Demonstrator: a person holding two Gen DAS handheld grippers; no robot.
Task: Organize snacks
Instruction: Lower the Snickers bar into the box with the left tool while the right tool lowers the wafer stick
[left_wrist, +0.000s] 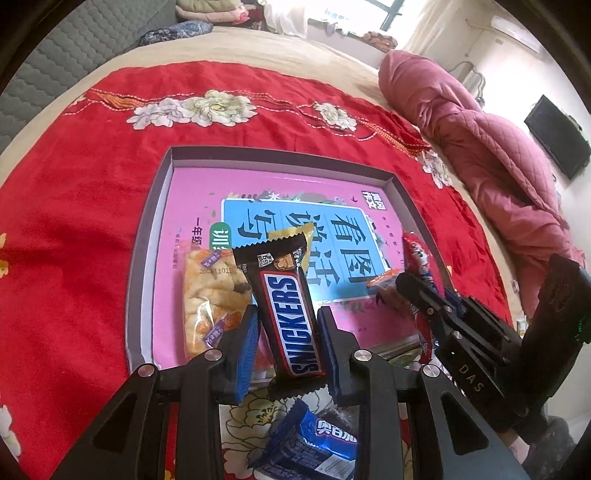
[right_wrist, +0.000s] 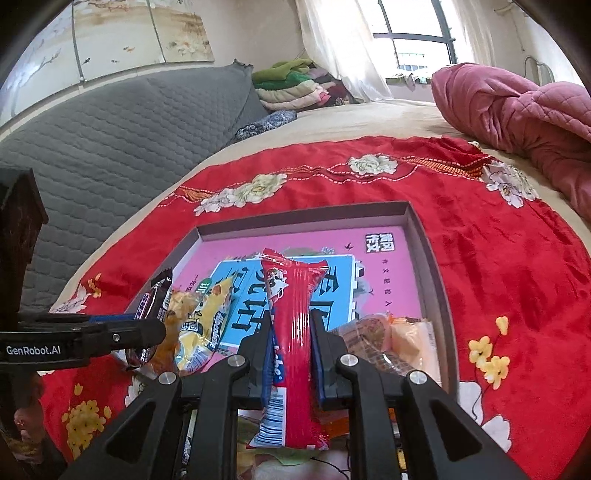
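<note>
My left gripper (left_wrist: 287, 325) is shut on a Snickers bar (left_wrist: 290, 314), holding it over the near part of the shallow grey box (left_wrist: 146, 258) with a pink and blue printed floor. A clear pack of orange snacks (left_wrist: 208, 295) lies in the box just left of the bar. My right gripper (right_wrist: 290, 328) is shut on a long red snack pack (right_wrist: 297, 332) above the same box (right_wrist: 430, 258). The right gripper also shows in the left wrist view (left_wrist: 410, 286) at the box's right side. The left gripper's finger (right_wrist: 122, 334) reaches in from the left in the right wrist view.
The box sits on a red flowered cloth (left_wrist: 74, 221) spread over a bed. A blue Oreo pack (left_wrist: 314, 443) lies on the cloth below my left gripper. A yellow pack (right_wrist: 205, 325) and orange-wrapped snacks (right_wrist: 373, 332) lie in the box. A pink quilt (left_wrist: 480, 147) is bunched at the right.
</note>
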